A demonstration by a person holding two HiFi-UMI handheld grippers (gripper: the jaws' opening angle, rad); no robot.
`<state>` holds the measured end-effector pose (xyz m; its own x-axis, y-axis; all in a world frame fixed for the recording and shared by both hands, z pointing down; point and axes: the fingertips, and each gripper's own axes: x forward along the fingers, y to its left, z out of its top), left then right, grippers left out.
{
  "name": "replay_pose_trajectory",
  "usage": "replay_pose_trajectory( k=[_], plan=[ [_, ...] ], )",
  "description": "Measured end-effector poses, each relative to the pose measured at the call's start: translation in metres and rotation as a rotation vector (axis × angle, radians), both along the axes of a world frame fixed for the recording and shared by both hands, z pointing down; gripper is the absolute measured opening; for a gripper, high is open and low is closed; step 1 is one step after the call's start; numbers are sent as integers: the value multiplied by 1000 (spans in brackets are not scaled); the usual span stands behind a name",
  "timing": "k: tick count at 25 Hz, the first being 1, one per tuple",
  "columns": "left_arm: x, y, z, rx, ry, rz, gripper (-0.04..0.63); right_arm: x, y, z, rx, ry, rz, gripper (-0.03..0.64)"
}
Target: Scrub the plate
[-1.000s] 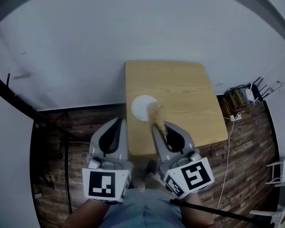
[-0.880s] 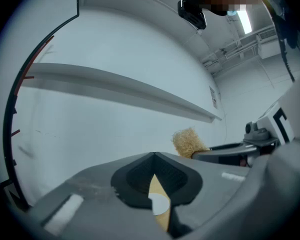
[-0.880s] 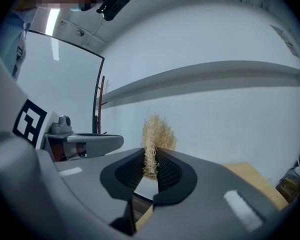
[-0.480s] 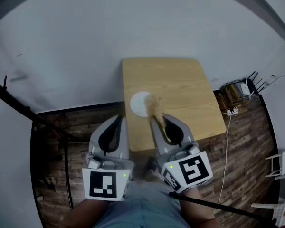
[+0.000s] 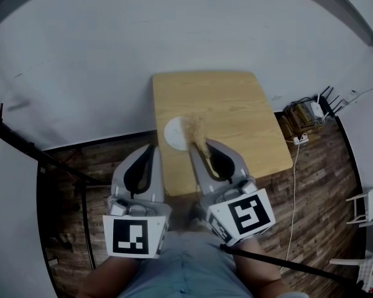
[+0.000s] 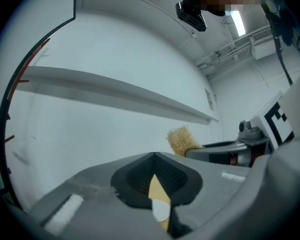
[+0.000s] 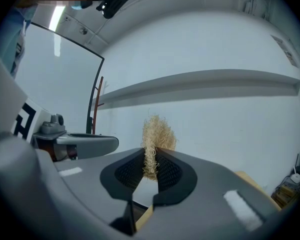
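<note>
A small white plate lies near the front left of a wooden table. My right gripper is shut on a tan fibrous scrubber, whose tuft hangs over the plate's right edge. That scrubber sticks up between the right gripper's jaws. My left gripper hovers left of the table's front corner, shut with nothing in it. In the left gripper view, the left gripper is shut, a sliver of plate shows below it, and the scrubber is to the right.
The table stands against a white wall on a wood-plank floor. Cables and a power strip lie right of the table. A black pole slants at the left, and a white frame is at the right edge.
Both grippers have come closer to the table. The scrubber has moved a little farther along the plate's right edge. Both stay shut.
</note>
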<state>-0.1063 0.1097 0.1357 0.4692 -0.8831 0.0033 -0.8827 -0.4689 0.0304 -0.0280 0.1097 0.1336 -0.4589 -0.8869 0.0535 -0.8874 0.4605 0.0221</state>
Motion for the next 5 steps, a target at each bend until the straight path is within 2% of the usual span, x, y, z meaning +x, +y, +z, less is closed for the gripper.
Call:
replay_pose_trajectory(
  k=[5],
  plan=[
    [4,-2,1,1,-2,3,20,2,-3,1,-2,5,-4,41]
  ],
)
